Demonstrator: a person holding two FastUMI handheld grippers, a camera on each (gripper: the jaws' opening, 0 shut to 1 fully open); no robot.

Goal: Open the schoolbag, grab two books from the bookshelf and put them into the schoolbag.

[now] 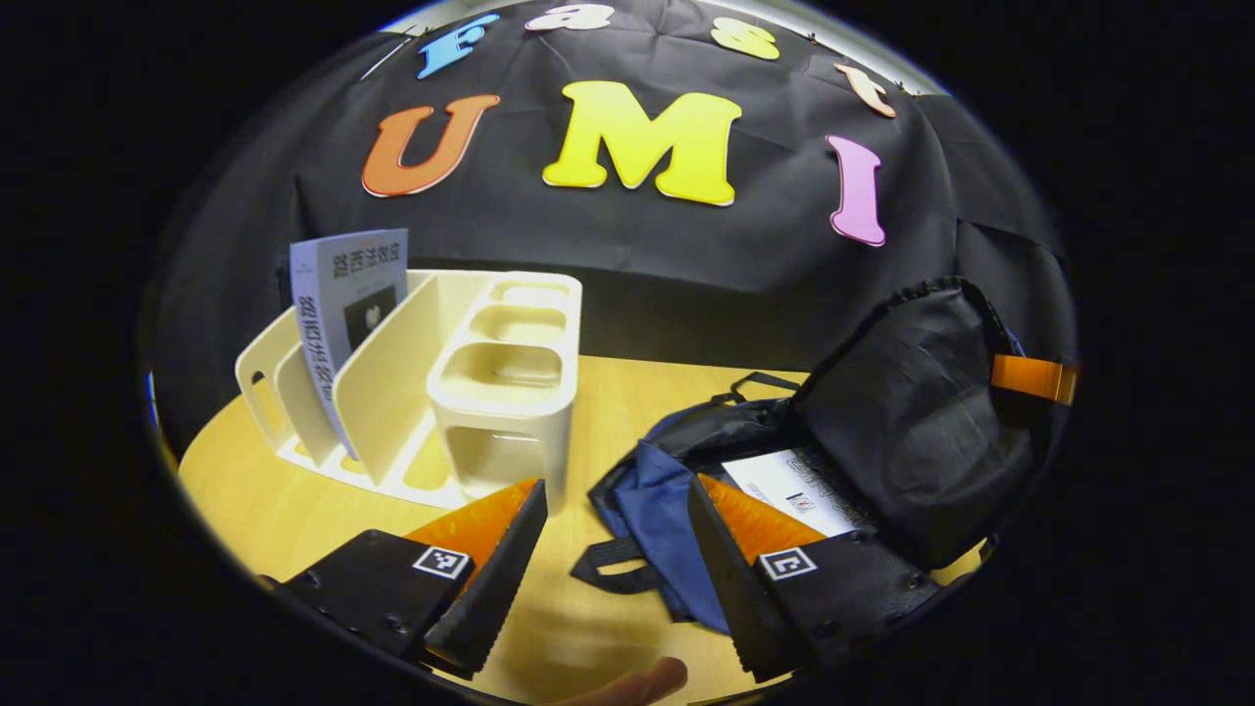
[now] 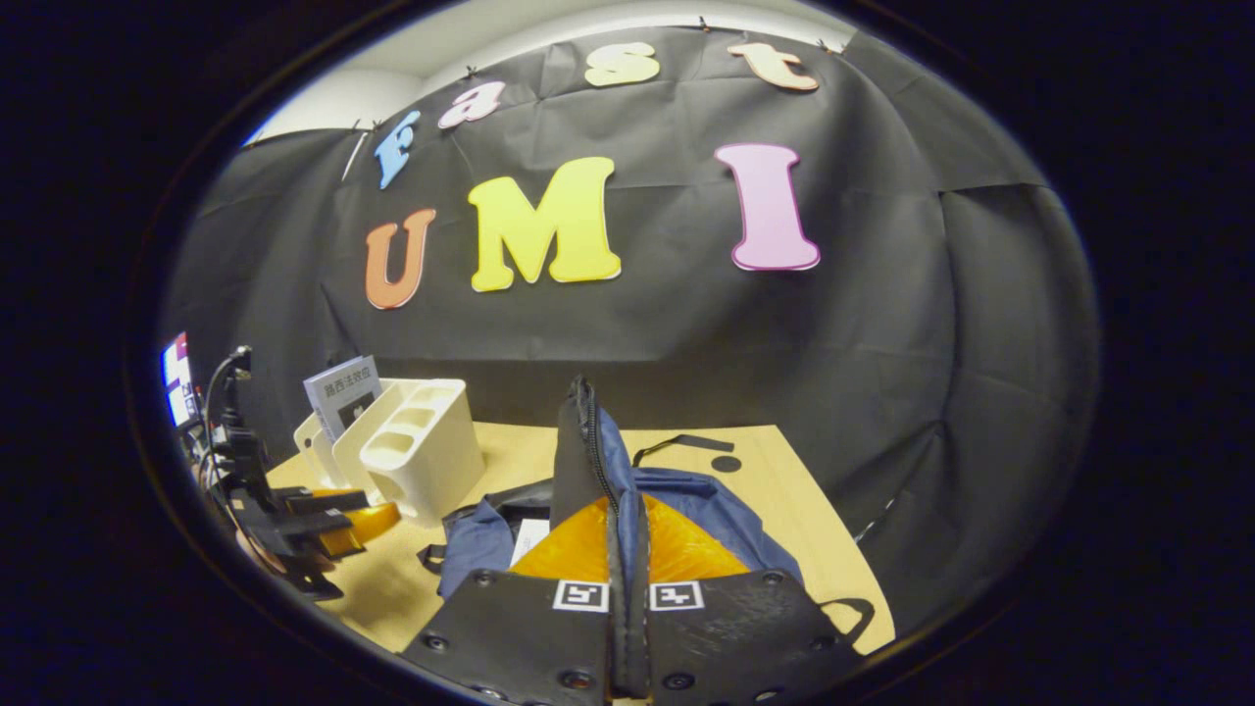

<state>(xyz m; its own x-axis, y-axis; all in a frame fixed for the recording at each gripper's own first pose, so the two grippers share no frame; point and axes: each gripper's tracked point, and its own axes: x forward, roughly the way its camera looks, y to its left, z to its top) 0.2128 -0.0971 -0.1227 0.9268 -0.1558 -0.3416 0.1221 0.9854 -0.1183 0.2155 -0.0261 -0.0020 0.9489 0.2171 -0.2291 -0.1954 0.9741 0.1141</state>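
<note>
My right tool (image 2: 627, 549) pinches the schoolbag's flap (image 2: 585, 441) upright; my left tool (image 1: 613, 549) hangs spread above the table (image 1: 627, 412).

The schoolbag (image 1: 882, 431) lies open on the table with one book (image 1: 799, 485) inside. Another book (image 1: 343, 304) stands in the bookshelf (image 1: 431, 382), left of the schoolbag.

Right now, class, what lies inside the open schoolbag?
Inside the schoolbag, one book lies flat, partly showing. The raised flap, pinched by the right claw, hides the rest.
</note>
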